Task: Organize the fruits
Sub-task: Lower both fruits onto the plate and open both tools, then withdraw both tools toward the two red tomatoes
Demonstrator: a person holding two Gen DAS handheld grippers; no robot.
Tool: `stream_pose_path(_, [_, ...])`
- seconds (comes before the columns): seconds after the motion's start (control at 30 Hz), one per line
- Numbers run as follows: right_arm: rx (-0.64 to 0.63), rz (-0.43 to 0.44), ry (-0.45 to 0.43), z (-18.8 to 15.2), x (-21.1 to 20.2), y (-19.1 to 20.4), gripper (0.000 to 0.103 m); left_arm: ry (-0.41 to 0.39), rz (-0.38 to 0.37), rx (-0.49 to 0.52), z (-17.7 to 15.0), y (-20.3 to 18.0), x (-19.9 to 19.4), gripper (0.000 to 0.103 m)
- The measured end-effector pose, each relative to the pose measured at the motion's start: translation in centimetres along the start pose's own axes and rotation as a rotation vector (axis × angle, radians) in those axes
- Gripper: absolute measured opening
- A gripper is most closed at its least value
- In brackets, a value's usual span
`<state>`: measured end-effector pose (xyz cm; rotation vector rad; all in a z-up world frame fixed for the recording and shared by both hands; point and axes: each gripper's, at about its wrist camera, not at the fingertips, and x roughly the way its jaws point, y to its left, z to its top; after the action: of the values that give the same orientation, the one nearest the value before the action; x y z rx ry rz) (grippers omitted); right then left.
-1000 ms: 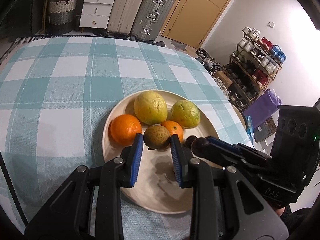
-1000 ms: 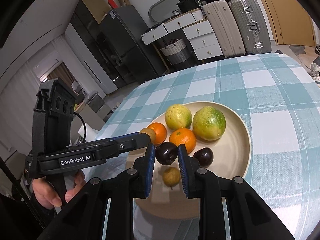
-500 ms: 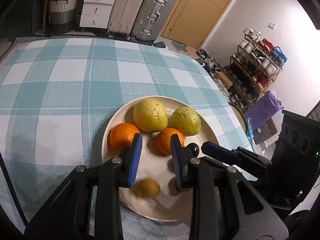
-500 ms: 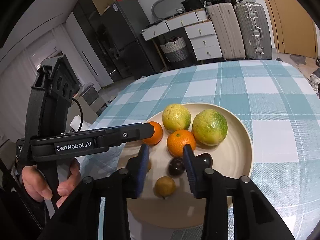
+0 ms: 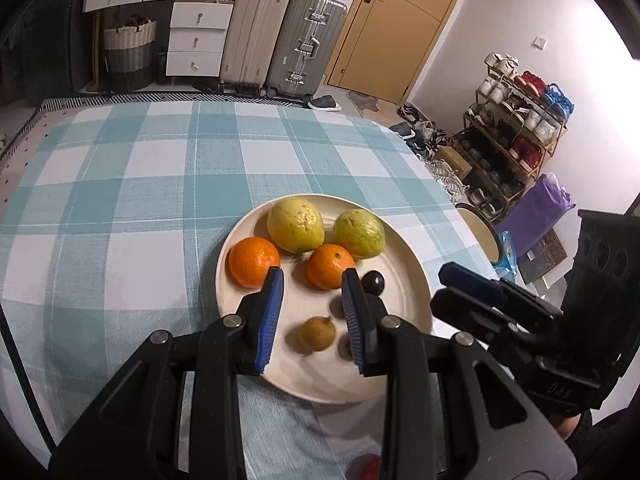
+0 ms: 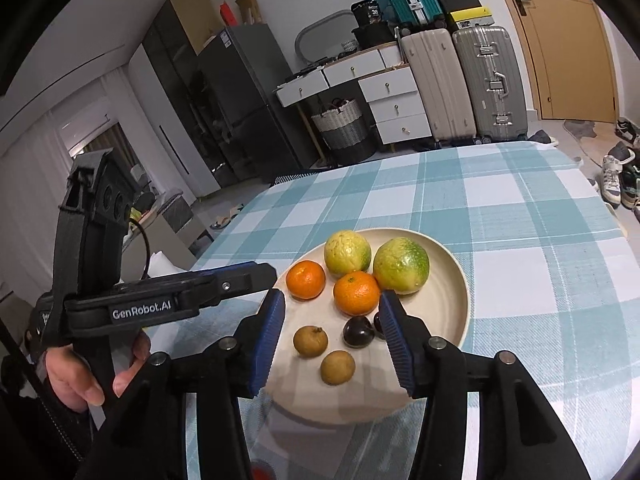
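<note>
Checked-cloth table (image 5: 120, 200) first: loads of bare cloth beyond and to the left of the plate, so there's room to move out there. The cream plate (image 6: 460, 280) sits close to the near table edge. The left gripper (image 5: 312, 274) hangs over the plate's near half, jaws pulled in narrow with nothing between them. The right gripper (image 6: 331, 296) has its jaws opening, pads touching nothing. All the fruit is on the plate: two yellow-green fruits (image 6: 401, 266) at the far rim, two oranges (image 6: 356, 294) in front, then two dark plums (image 6: 359, 331) and two small brown fruits (image 6: 311, 341) nearest, lying loose.
</note>
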<state>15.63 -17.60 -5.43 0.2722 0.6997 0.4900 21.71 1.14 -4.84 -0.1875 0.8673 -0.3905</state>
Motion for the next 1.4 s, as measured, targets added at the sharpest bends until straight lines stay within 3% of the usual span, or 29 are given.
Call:
stream_pose_path(0.37, [-0.017, -0.009, -0.030, -0.7, -2.9, 1.6, 0.060, -0.006, 0.032, 0.032, -2.7, -1.9, -3.4, 0.030])
stream_pose_path(0.5, [-0.018, -0.011, -0.041, -1.0, -3.9, 2.0, 0.063, -0.022, 0.050, 0.032, -3.5, -2.2, -4.8, 0.044])
stream_pose_path(0.67, [-0.025, -0.011, -0.051, -1.6, -5.2, 2.8, 0.068, -0.037, 0.086, 0.032, -4.7, -2.5, -6.4, 0.048])
stream_pose_path(0.73, [-0.032, -0.014, -0.056, -1.8, -5.7, 3.1, 0.071, -0.046, 0.105, 0.030, -5.2, -2.6, -6.8, 0.062])
stream_pose_path(0.93, [-0.047, -0.019, -0.062, -2.9, -6.9, 3.8, 0.082, -0.066, 0.157, 0.058, -7.1, -3.1, -8.1, 0.074])
stream_pose_path(1.0, [-0.046, -0.021, -0.057, -3.2, -7.2, 3.9, 0.083, -0.058, 0.155, 0.056, -7.6, -3.1, -8.1, 0.082])
stream_pose_path(1.17, [-0.020, -0.026, -0.042, -4.3, -7.7, 3.6, 0.088, -0.034, 0.151, 0.049, -9.5, -3.2, -8.6, 0.085])
stream_pose_path(1.33, [-0.005, -0.037, -0.025, -5.6, -8.1, 3.3, 0.088, -0.017, 0.146, 0.021, -11.1, -3.0, -8.6, 0.101])
stream_pose_path(1.4, [0.000, -0.043, -0.014, -6.1, -8.2, 3.2, 0.088, -0.013, 0.132, 0.011, -11.9, -2.8, -8.7, 0.101])
